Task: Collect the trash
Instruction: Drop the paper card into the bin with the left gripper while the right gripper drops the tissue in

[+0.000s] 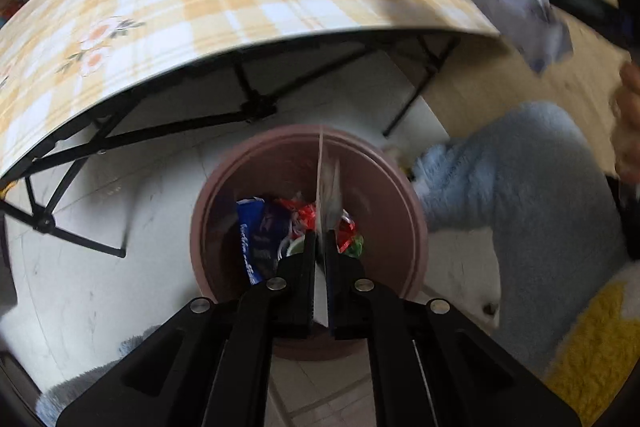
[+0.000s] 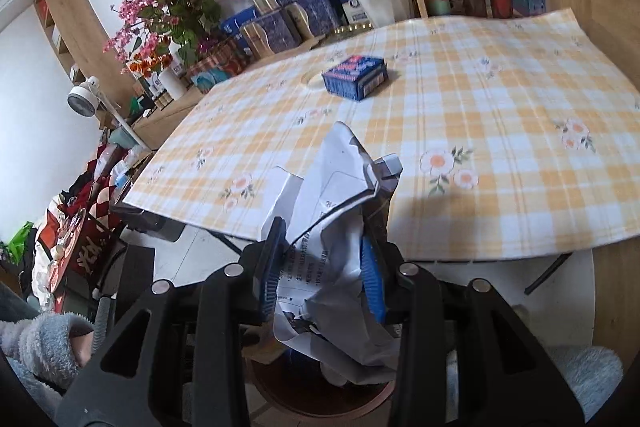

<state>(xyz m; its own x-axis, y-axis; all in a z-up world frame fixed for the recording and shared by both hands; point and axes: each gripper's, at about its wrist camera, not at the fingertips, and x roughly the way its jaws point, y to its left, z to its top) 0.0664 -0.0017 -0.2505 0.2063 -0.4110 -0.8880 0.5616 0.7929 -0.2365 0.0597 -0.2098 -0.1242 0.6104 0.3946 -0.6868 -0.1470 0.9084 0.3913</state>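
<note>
Crumpled white paper [image 2: 328,227]; matt brown plastic bin [image 1: 372,187].

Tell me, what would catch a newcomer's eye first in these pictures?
Probably the crumpled white paper clamped in the right gripper, held up in front of the yellow checked table. Next, the brown bin on the floor below the table edge, with colourful wrappers at its bottom and the left gripper poised right over it with a thin flat piece of trash between its fingers. A blue box sits alone on the table.
</note>
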